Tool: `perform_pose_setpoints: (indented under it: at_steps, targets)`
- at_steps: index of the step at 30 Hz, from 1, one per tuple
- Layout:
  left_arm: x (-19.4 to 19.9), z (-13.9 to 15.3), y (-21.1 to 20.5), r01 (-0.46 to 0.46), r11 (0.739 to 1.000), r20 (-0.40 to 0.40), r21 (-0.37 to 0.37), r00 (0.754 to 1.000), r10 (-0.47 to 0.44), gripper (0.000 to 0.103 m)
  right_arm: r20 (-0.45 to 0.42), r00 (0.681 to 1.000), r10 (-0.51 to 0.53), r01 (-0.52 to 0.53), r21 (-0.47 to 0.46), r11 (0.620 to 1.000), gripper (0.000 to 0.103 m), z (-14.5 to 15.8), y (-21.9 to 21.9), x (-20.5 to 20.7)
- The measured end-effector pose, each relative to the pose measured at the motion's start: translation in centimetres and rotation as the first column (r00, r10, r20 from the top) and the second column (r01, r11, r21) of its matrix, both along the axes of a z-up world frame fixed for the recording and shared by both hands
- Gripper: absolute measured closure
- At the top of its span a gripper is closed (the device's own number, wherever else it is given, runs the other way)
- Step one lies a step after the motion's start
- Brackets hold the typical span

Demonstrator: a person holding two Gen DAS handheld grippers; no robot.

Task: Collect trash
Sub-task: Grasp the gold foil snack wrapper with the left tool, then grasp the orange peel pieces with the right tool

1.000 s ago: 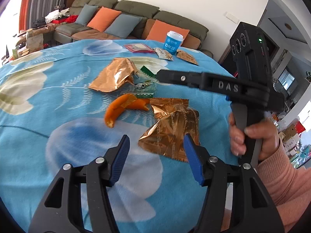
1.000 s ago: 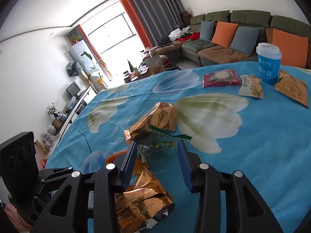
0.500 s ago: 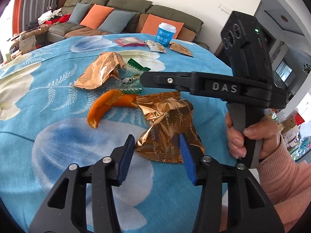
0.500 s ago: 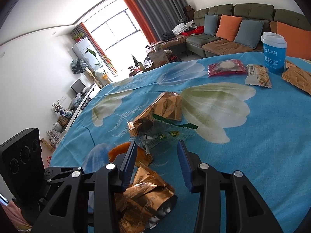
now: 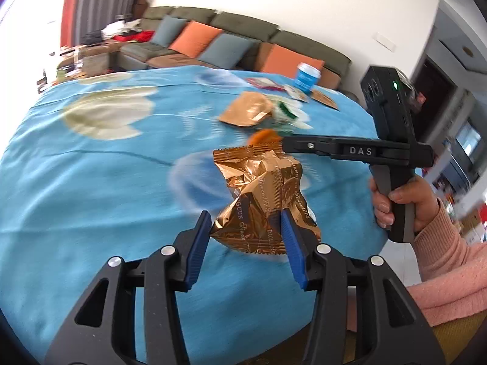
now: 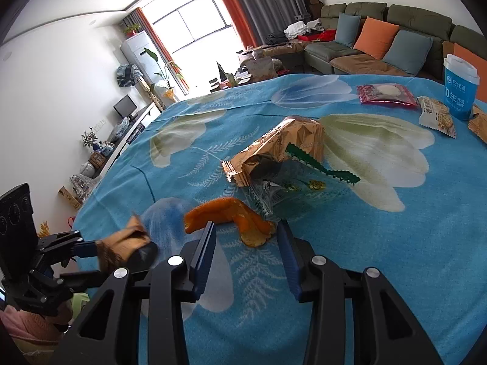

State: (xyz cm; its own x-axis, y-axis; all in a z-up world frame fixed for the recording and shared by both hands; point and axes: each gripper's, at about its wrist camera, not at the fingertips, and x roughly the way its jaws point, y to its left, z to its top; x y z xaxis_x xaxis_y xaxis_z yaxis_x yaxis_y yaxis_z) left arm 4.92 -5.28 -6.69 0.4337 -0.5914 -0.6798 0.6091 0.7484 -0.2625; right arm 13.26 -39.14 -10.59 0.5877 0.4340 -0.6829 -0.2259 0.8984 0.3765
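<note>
The left gripper (image 5: 246,225) is grasping a crinkly gold wrapper (image 5: 264,196). Its blue pads squeeze the wrapper's lower end, and the wrapper looks lifted off the bench (image 5: 91,182). The jaws were closing a moment ago and now pinch the wrapper.

The right gripper (image 6: 246,231) is released, with nothing between its pads. It hangs over the bench's blue flowered cloth, just in front of an orange peel (image 6: 226,217). A hand (image 5: 398,203) in a pink sleeve holds its handle.

Just behind the peel lies a clear wrapper with a green zigzag edge (image 6: 292,182). A second gold wrapper (image 6: 280,149) lies on the clear wrapper's far edge. Far behind the peel, near the back of the bench, stand a blue cup (image 6: 461,91), a red packet (image 6: 385,92) and a cracker packet (image 6: 436,117).
</note>
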Motion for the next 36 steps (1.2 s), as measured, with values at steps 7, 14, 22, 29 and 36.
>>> perform_pose_setpoints:
  at_steps: [7, 14, 22, 29, 36]
  targets:
    - [0.3, 0.2, 4.0, -0.103, 0.994, -0.001, -0.024, 0.995, 0.103, 0.056, -0.006, 1.000, -0.008, 0.008, -0.038, 0.999, 0.083, -0.1, 0.7, 0.0]
    - [0.4, 0.5, 6.2, -0.166, 0.986, 0.019, -0.032, 0.986, 0.167, 0.056, 0.016, 1.000, 0.011, -0.011, -0.014, 1.000, 0.086, 0.6, 1.5, -0.9]
    - [0.1, 1.1, 8.4, -0.220, 0.975, 0.044, -0.029, 0.974, 0.221, 0.056, 0.025, 0.998, 0.065, -0.067, 0.067, 0.995, 0.088, 1.4, 3.7, -1.0]
    - [-0.2, 1.3, 10.6, -0.270, 0.962, 0.047, -0.035, 0.961, 0.271, 0.056, 0.014, 0.991, 0.133, -0.134, 0.100, 0.986, 0.088, 1.3, 6.7, -0.8]
    - [-0.6, 1.5, 12.6, -0.318, 0.947, 0.053, -0.038, 0.946, 0.319, 0.056, 0.028, 0.985, 0.169, -0.171, 0.114, 0.979, 0.088, 1.5, 8.8, -0.4]
